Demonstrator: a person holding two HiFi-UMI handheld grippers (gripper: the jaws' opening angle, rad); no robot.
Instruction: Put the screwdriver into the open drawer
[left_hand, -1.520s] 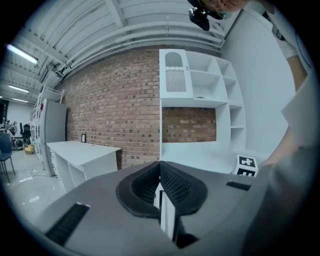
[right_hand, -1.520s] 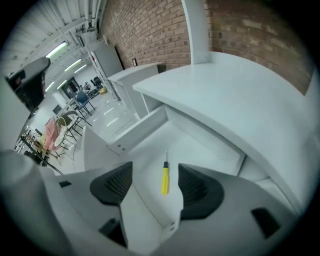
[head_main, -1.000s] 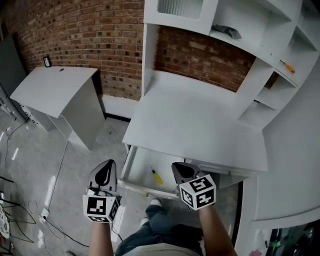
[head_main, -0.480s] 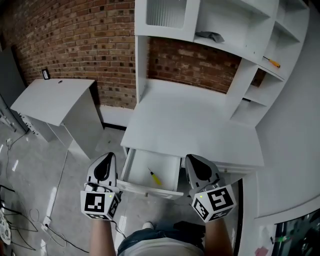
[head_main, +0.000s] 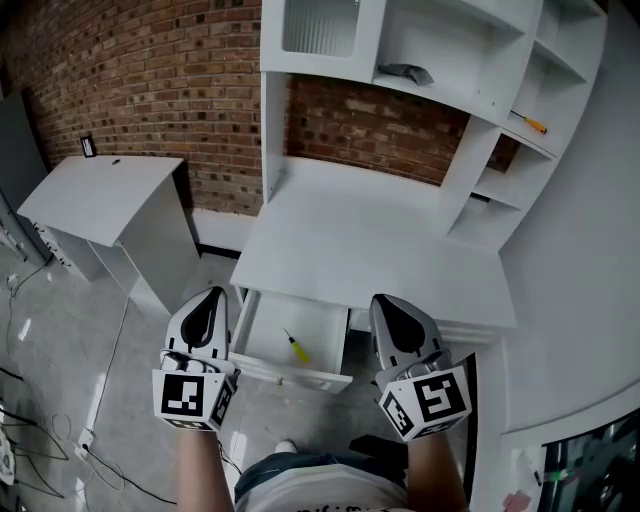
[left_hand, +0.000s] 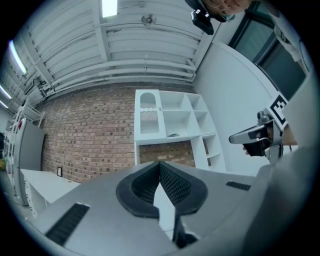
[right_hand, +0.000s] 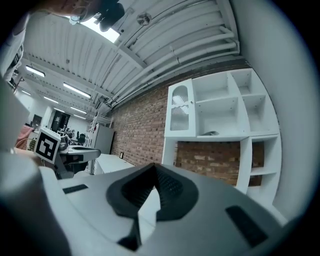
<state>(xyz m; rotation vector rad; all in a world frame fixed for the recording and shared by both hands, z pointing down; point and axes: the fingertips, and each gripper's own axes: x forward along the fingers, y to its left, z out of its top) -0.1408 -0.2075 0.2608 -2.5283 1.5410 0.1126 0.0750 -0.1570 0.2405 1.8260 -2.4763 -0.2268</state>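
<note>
A small yellow-handled screwdriver (head_main: 294, 347) lies inside the open white drawer (head_main: 266, 330) under the desk top. My left gripper (head_main: 210, 295) is held left of the drawer, shut and empty; in the left gripper view its jaws (left_hand: 160, 166) meet at the tips. To the right of the drawer, my right gripper (head_main: 386, 301) is also shut with nothing in it, its tips together in the right gripper view (right_hand: 154, 166). Both point roughly level toward the white shelving unit (left_hand: 170, 117). An orange-handled screwdriver (head_main: 527, 122) rests on a right-hand shelf.
The white desk top (head_main: 370, 240) spreads above the drawer, with a brick wall (head_main: 140, 70) behind. A grey object (head_main: 404, 72) lies on an upper shelf. A low white side table (head_main: 100, 190) stands at the left. Cables run over the floor at the lower left.
Both grippers have risen and drawn back from the drawer. The right one moved from over the drawer to its right side. The yellow screwdriver stays in the drawer.
</note>
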